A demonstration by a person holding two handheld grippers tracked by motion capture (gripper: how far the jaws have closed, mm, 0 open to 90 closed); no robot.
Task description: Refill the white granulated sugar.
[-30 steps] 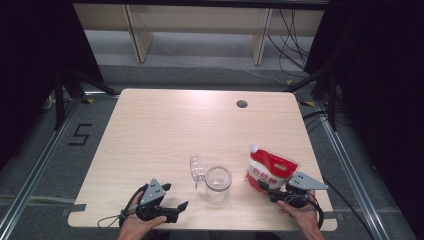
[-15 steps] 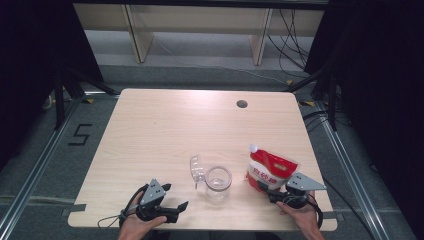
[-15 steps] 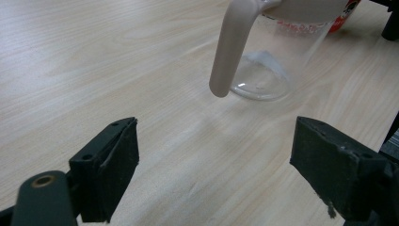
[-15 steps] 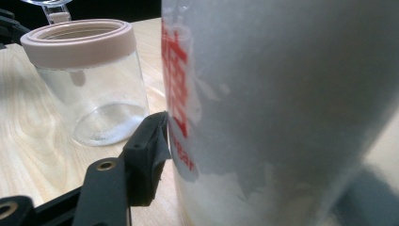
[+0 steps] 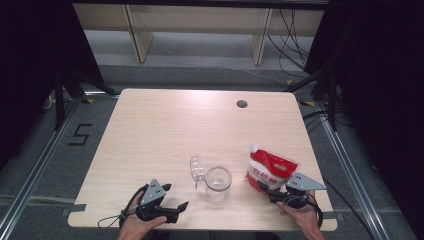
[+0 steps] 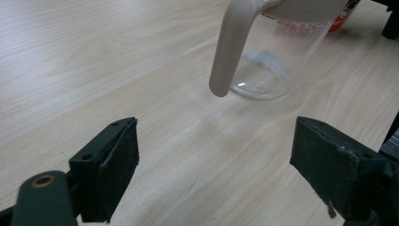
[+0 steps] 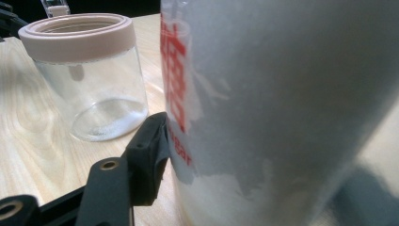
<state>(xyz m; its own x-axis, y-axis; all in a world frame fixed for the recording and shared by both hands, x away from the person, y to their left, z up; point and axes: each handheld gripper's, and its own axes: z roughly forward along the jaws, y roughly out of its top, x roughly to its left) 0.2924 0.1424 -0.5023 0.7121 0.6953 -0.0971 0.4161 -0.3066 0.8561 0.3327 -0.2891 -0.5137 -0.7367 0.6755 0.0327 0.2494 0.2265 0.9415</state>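
Near the desk's front edge, the right gripper [image 5: 281,192] pinches the red-and-white spouted pouch [image 5: 269,171], ready to fill the clear glass jar [image 5: 218,184]; the left gripper [image 5: 175,200] waits spread.

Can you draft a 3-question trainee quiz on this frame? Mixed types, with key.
1. True or false: the left gripper has its jaws closed on the jar handle.
2. What is between the jaws of the right gripper? A) the clear jar B) the red and white pouch C) nothing
3. Fill in: the hinged lid of the clear jar stands ____.

Key:
1. False: the jaws are wide apart, short of the handle.
2. B: the red and white pouch, with a pad against its side.
3. Open.
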